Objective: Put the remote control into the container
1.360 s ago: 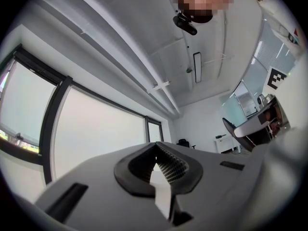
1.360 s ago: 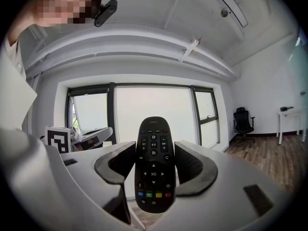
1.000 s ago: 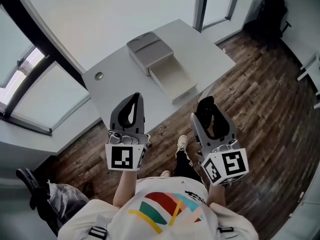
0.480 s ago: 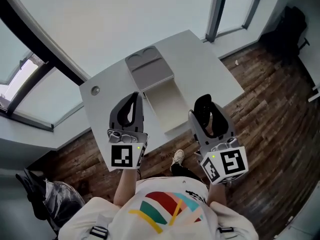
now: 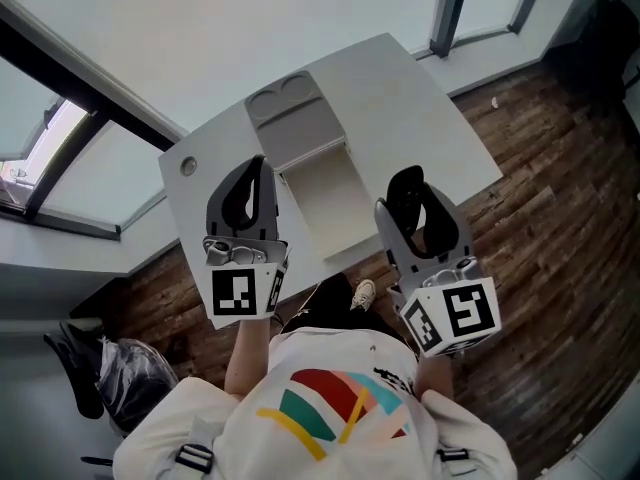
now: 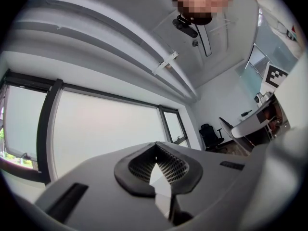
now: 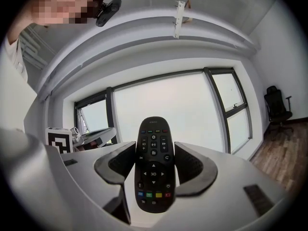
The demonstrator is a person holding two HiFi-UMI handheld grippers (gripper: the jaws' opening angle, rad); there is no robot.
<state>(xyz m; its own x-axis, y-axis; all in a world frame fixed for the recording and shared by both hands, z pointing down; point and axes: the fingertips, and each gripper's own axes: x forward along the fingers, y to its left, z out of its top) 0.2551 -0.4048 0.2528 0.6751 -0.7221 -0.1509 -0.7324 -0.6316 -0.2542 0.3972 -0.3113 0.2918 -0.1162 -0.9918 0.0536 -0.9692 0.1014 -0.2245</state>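
A black remote control with coloured buttons stands upright between my right gripper's pads, which are shut on its sides. From the head view the remote shows as a dark shape in the right gripper, held over the table's near edge. The container is a grey box on the white table, with its pale drawer pulled out toward me, between the two grippers. My left gripper hovers over the table left of the drawer. Its jaw tips meet with nothing in them.
A round cable hole sits near the table's left corner. Dark wooden floor lies to the right and below. A black bag lies at lower left, a black chair at upper right. Windows run behind the table.
Both grippers have come forward over the table's near edge. The container and its open drawer now lie between them instead of ahead. The remote stays gripped.
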